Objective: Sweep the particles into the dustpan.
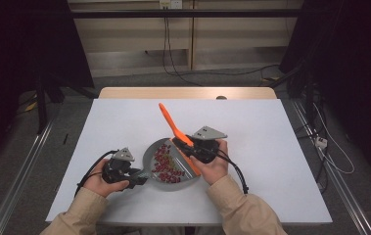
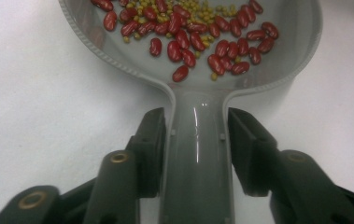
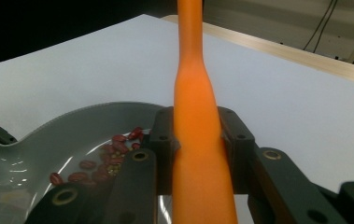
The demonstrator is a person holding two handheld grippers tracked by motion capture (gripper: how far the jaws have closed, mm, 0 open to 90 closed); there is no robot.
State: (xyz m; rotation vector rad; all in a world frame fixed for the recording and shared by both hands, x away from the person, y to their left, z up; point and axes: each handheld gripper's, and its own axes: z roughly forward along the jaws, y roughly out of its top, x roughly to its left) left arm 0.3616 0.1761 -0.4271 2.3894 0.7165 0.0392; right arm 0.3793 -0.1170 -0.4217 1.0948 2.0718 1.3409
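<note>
Left gripper view, left hand-held gripper (image 2: 197, 154) slightly parted beside grey pan handle (image 2: 197, 140)

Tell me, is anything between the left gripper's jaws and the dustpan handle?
Nothing visible. The grey dustpan handle lies straight between the left gripper jaws, with a slim gap at the right pad; the beans lie farther up in the pan.

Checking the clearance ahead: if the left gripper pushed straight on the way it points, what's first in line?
Probably the grey pan's bowl: its handle runs between the left gripper fingers straight toward it, with red beans just inside the rim.
</note>
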